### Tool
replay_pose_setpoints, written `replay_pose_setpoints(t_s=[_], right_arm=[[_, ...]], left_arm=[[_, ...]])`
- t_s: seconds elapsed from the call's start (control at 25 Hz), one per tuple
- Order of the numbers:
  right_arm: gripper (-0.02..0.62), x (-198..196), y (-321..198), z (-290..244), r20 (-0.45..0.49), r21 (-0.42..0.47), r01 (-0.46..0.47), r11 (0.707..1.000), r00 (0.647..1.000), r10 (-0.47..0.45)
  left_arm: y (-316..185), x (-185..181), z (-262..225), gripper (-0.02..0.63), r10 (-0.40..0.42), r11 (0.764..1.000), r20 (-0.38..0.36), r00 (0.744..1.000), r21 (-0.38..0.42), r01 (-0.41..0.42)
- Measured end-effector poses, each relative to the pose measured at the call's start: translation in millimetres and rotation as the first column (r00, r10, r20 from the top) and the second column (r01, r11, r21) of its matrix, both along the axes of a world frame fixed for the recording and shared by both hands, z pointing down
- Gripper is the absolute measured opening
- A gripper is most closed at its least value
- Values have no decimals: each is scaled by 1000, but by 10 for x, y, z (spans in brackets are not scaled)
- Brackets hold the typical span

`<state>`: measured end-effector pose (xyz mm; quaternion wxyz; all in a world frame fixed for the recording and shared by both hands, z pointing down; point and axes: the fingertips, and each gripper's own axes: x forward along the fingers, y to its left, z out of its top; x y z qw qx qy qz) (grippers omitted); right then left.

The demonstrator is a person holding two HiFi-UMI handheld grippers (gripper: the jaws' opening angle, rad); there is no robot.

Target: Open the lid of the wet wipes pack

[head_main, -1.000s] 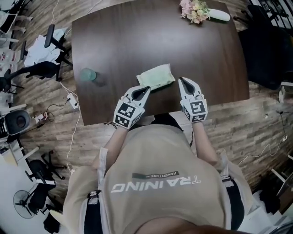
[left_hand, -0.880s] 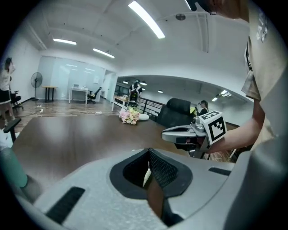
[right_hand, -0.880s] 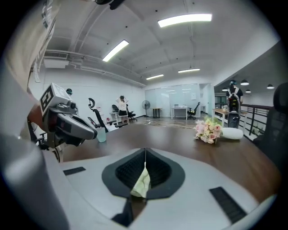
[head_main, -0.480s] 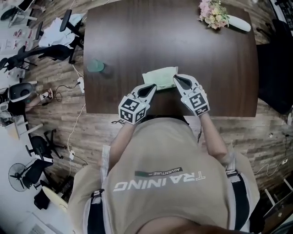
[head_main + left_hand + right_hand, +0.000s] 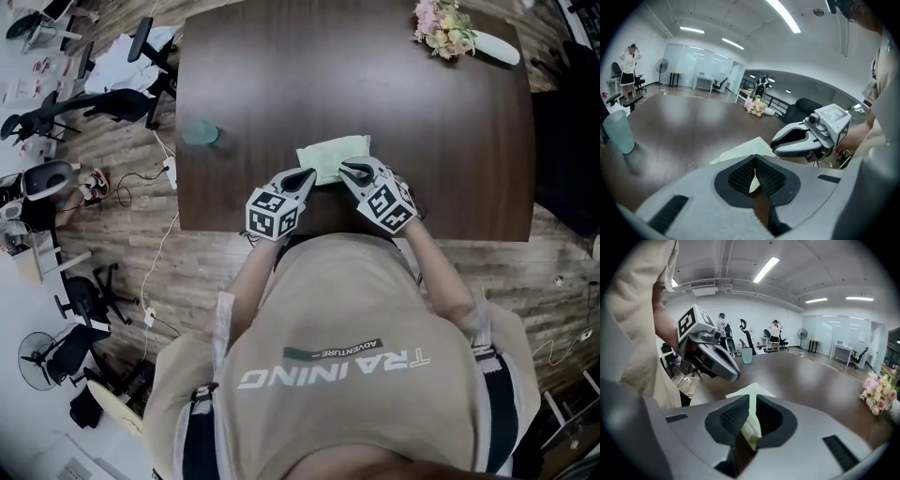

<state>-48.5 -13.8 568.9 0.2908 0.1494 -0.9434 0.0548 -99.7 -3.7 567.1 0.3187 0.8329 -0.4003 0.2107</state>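
Observation:
The pale green wet wipes pack [image 5: 333, 156] lies flat near the front edge of the dark wooden table [image 5: 431, 141], with its lid down. My left gripper [image 5: 308, 175] is shut, its tips at the pack's near left corner. My right gripper [image 5: 343, 168] is also shut and angled left, tips at the pack's near right edge. In the left gripper view the pack [image 5: 740, 151] lies just beyond the closed tips [image 5: 755, 158], and the right gripper [image 5: 799, 140] hangs beside it. In the right gripper view the pack [image 5: 752, 391] shows past the tips [image 5: 749, 397], its pale green visible through the slot behind them.
A teal cup [image 5: 200, 133] stands at the table's left side. A bunch of flowers [image 5: 441, 26] lies at the far right corner. Office chairs [image 5: 56, 117] and cables crowd the floor to the left. People stand far off in the room.
Both grippers have come down and forward onto the pack's near edge. The right one has swung left and rolled; the left one has closed in on the near left corner.

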Motion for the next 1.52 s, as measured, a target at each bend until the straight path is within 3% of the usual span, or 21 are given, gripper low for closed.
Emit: replay_pose_setpoints(t_s=[0.16,0.32,0.44,0.6,0.72,0.92,1.24,1.52], right_arm=[[18,-41,76,64,-35,-9,25,1000,999,-25],[25,-34,101,135,-86,31,59,998,995,-56],[99,-72,104,231,-142,62,110,992,985,-100],[118,-60,160,381,-244,97,194,976,956,-165],[118,-64,169,432,-357,177,276,945,912,-200],[126,-76,173,450,-436,252,299,920,884,-168],[124,-110,161,485,-454,286,277,917,882,-124],[112,-97,147,434,-385,163,223,961,911,-146]], left_arm=[[-44,-43,260,9,-21,998,-32,999,-66,19],[-50,-9,458,9,-3,993,-6,1000,-118,2],[-66,-27,526,9,10,991,0,1000,-133,-10],[-47,-4,552,9,52,989,27,998,-143,-47],[-49,-3,554,9,69,988,52,996,-143,-61],[-45,-5,562,9,63,987,48,997,-149,-56],[-48,-18,577,9,83,988,71,994,-137,-72],[-39,-4,567,9,105,989,100,989,-117,-93]])
